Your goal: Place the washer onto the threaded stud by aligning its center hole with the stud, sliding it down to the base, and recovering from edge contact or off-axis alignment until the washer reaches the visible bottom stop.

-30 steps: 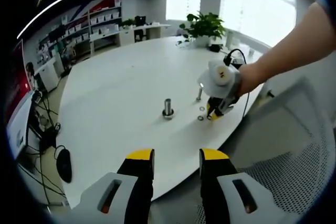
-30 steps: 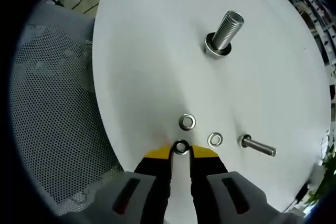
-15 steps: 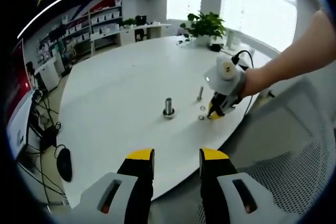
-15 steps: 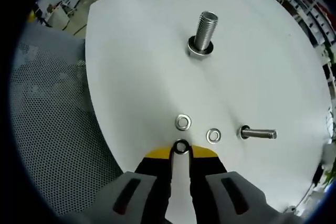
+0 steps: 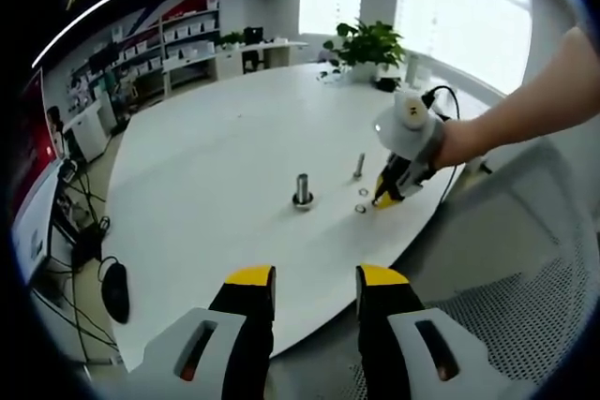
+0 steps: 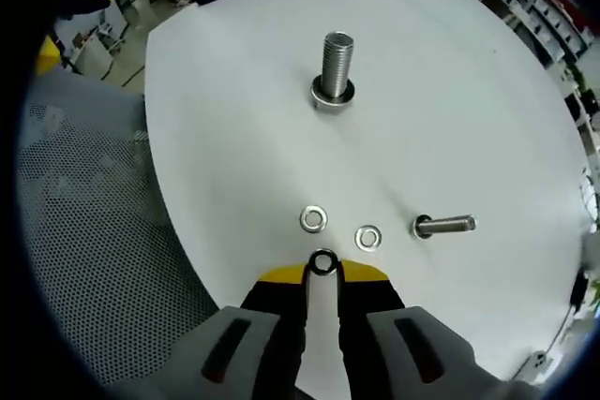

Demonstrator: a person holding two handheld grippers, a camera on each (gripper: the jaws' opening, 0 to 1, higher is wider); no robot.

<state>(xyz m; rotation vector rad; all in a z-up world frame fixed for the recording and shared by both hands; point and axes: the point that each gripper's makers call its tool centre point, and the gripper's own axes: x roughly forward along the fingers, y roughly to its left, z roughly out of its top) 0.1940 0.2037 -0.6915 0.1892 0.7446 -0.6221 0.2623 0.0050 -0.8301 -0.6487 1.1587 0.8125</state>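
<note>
Right gripper (image 6: 322, 267) pinching washer (image 6: 322, 261) at tips above white tabletop (image 6: 234, 119); threaded stud (image 6: 335, 68) upright, well ahead; left gripper (image 5: 314, 280) open, holding nothing.

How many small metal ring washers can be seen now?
3: one small metal ring washer pinched in the right hand-held gripper, two loose washers flat on the white table.

An office: shelving (image 5: 183, 39), desks (image 5: 239, 55), a potted plant (image 5: 367, 46), large windows (image 5: 450, 2).
</note>
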